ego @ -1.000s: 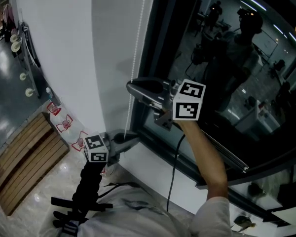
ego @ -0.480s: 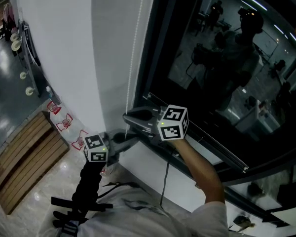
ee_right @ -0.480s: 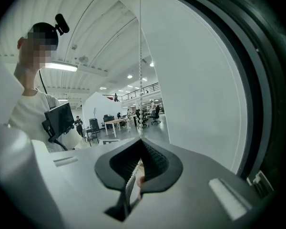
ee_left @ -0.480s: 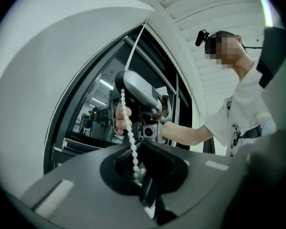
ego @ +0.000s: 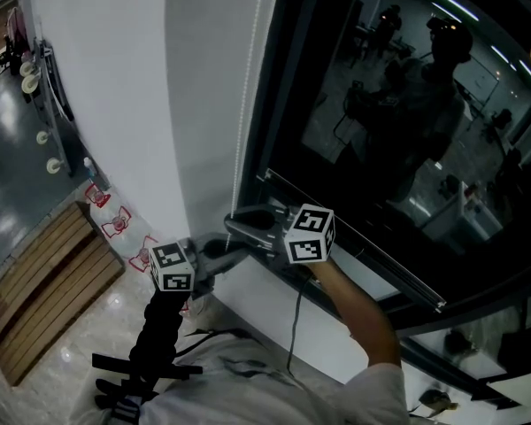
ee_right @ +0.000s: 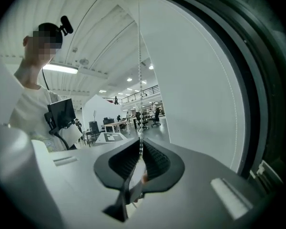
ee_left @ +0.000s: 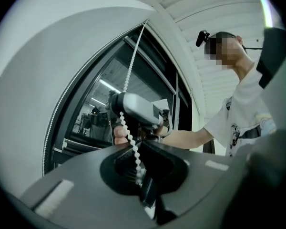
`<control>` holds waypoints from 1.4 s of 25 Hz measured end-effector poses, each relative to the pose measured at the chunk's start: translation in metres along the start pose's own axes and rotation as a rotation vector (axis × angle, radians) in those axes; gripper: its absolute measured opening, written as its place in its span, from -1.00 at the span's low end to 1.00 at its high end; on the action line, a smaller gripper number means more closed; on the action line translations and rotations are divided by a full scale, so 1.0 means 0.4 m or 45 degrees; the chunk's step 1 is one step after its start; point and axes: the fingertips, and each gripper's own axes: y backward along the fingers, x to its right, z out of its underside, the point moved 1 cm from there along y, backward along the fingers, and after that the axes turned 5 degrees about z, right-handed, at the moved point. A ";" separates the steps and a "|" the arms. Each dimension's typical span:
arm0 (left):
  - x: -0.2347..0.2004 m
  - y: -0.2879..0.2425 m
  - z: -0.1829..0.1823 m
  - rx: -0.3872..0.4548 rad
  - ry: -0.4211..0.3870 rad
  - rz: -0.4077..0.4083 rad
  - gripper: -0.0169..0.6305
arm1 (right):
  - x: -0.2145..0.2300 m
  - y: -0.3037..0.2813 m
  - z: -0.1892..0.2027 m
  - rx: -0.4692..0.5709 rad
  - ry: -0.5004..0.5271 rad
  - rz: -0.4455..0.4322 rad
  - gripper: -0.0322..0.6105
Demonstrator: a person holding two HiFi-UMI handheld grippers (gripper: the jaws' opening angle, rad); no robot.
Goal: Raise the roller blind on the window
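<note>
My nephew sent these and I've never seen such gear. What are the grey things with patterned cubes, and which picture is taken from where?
No robot: a person holds a gripper in each hand, each ending in two jaws; the patterned cubes belong to the grippers. One picture comes from a camera on the person's head, looking down past the white wall and the dark window. The other two come from cameras riding on the grippers. The right gripper is shut on the blind's bead chain; the left gripper, lower down, looks closed on the same chain. No table is involved.
</note>
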 end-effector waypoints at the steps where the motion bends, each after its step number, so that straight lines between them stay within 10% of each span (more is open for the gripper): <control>1: 0.000 0.000 -0.001 -0.002 -0.003 0.002 -0.95 | -0.001 0.000 -0.004 0.005 0.024 -0.006 -0.76; 4: 0.000 -0.001 0.001 -0.002 0.004 -0.001 -0.95 | 0.004 0.010 -0.061 0.083 0.027 -0.028 -0.44; 35: 0.002 0.006 0.008 0.001 0.017 -0.007 -0.95 | -0.042 0.114 -0.922 0.575 0.493 0.016 -0.47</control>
